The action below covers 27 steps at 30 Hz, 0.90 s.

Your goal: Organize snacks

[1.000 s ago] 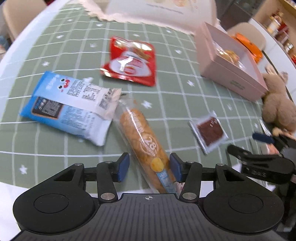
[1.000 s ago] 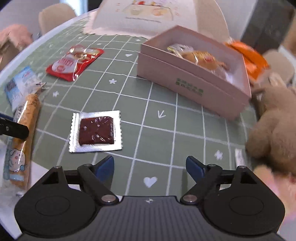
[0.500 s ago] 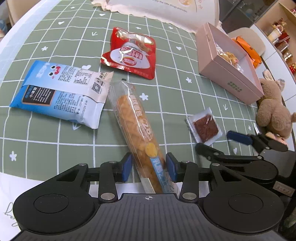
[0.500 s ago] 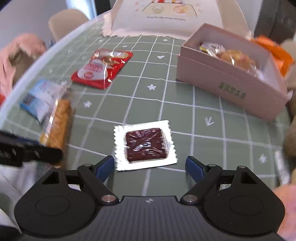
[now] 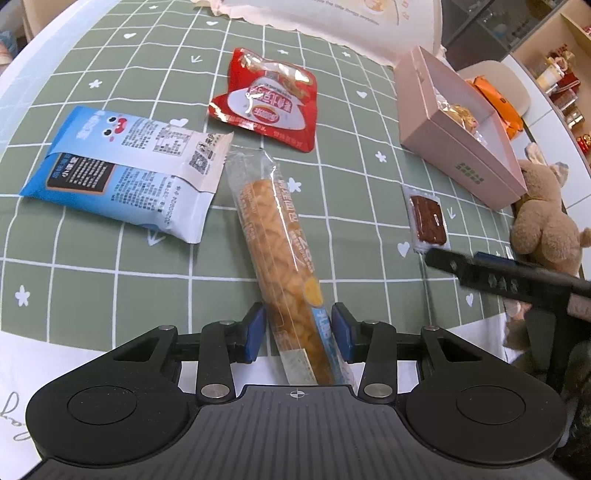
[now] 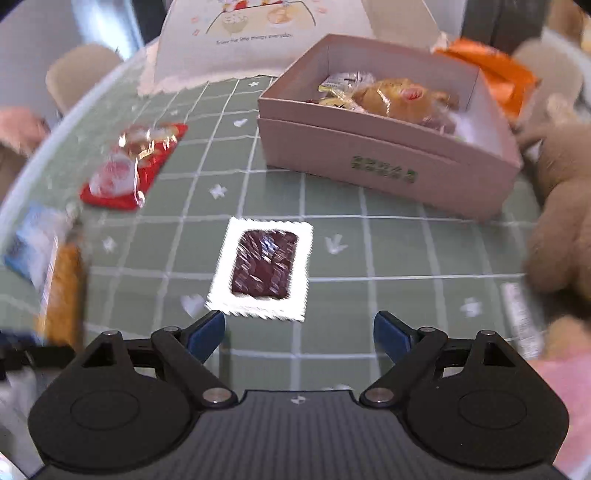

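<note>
My left gripper (image 5: 297,334) is shut on the near end of a long clear-wrapped orange snack stick (image 5: 280,254) that lies on the green checked tablecloth. My right gripper (image 6: 299,334) is open and empty, just short of a small clear packet with a dark red square (image 6: 264,267); the packet also shows in the left wrist view (image 5: 426,219). A pink open box (image 6: 388,147) holding wrapped snacks stands behind it, also in the left wrist view (image 5: 458,133). A red snack bag (image 5: 267,99) and a blue-and-white bag (image 5: 125,170) lie further left.
A brown plush toy (image 5: 543,218) sits at the right table edge beside the box. An orange packet (image 6: 487,70) lies behind the box. A white illustrated card (image 6: 258,29) stands at the back. The table's near edge has white cloth (image 5: 22,369).
My left gripper's jaws have closed onto the snack stick. My right gripper has moved left toward the dark red packet, which now lies centred ahead of it.
</note>
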{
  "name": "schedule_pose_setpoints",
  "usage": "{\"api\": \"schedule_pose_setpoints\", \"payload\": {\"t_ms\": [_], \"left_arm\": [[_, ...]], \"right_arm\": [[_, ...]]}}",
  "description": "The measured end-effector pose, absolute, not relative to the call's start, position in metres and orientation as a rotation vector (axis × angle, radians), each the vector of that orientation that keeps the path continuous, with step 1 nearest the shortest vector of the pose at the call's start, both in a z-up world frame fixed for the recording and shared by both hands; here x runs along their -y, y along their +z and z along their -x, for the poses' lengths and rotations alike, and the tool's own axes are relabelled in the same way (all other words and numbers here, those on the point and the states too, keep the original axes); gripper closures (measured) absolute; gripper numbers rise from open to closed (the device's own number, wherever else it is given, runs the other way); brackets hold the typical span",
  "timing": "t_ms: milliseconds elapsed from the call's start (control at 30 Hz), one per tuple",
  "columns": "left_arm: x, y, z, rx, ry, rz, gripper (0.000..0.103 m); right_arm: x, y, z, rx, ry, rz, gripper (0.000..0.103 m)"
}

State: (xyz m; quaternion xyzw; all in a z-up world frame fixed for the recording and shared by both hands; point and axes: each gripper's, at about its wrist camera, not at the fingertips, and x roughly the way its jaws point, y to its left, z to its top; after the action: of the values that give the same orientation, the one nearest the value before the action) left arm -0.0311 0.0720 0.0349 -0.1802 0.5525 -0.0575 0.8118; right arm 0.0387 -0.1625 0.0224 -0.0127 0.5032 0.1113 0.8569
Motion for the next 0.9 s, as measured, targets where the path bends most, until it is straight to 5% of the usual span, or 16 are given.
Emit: {"api": "schedule_pose_setpoints", "payload": {"t_ms": [300, 467, 900], "left_arm": [[-0.073, 0.035, 0.034, -1.177, -0.113, 0.381, 0.059], [-0.074, 0.036, 0.036, -1.177, -0.112, 0.378, 0.059], [-0.054, 0.038, 0.022, -1.162, -0.190, 0.311, 0.064]], "right_arm": [[0.119, 0.017, -0.054, -0.996, 0.261, 0.109, 0.017], [0.113, 0.023, -0.045, -0.973, 0.309, 0.145, 0.053], [0.149, 0.024, 0.008, -1.001, 0.292, 0.132, 0.053]]}}
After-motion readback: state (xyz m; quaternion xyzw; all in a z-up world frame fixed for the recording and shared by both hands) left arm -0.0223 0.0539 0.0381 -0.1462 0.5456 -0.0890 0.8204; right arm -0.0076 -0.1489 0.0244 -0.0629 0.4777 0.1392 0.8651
